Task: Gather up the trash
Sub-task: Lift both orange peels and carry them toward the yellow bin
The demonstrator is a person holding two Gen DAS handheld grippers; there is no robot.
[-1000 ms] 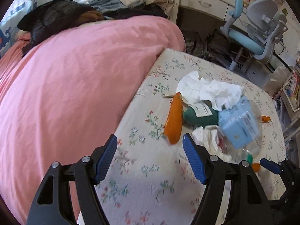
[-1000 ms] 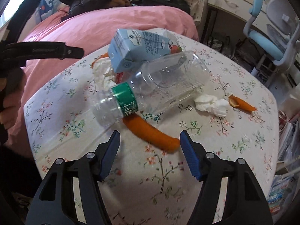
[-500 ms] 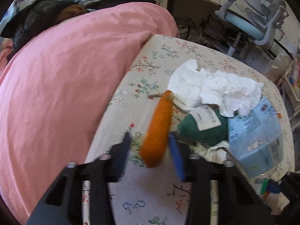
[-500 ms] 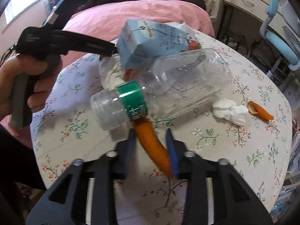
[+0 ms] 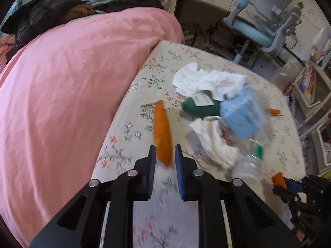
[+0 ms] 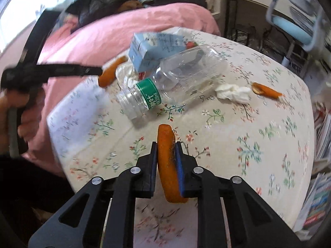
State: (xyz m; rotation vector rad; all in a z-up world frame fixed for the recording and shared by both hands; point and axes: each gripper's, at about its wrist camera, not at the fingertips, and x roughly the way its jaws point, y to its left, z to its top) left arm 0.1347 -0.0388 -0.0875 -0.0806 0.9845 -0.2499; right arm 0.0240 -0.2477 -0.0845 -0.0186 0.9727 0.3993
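Held one orange peel (image 5: pixel 162 132) in the left hand-held gripper (image 5: pixel 164 161) and another peel (image 6: pixel 167 161) in the right hand-held gripper (image 6: pixel 166 159), both just closing, near the table (image 6: pixel 248 144) edge; risked slipping from thin pinches and dropping.

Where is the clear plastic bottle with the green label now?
In the right wrist view, the clear plastic bottle lies on its side mid-table, against the light blue carton.
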